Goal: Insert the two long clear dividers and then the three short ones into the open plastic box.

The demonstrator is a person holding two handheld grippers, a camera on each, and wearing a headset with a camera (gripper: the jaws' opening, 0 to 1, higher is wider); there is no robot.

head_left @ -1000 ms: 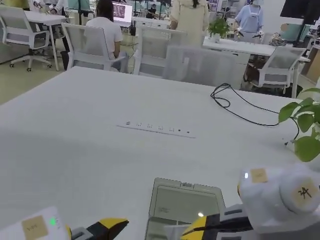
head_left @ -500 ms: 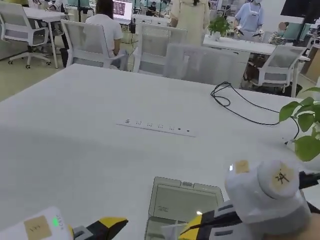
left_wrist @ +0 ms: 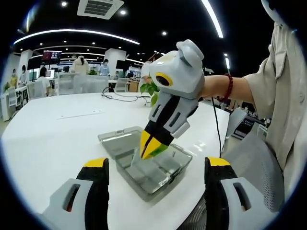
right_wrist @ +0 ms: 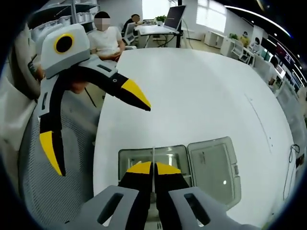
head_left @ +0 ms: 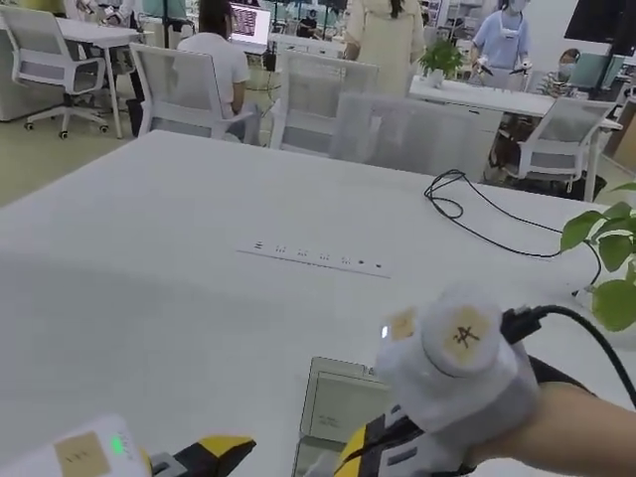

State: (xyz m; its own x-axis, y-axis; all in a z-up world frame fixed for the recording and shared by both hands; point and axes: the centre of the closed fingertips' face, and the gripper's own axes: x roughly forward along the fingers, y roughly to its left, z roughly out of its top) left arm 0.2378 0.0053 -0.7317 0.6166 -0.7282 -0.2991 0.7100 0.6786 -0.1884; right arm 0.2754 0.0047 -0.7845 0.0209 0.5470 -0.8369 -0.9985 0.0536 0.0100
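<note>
Bright, even overhead light; ceiling strips [left_wrist: 212,19] glare at 1 o'clock in left gripper view. White table [head_left: 149,298] slightly washed out. Fisheye edges bend hard.

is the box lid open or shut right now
Open. The lid lies folded back flat on the table beside the box, and the right gripper holds a clear divider in it.

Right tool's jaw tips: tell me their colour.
Yellow, on the right tool gripping the clear divider; clearest in the left gripper view.
</note>
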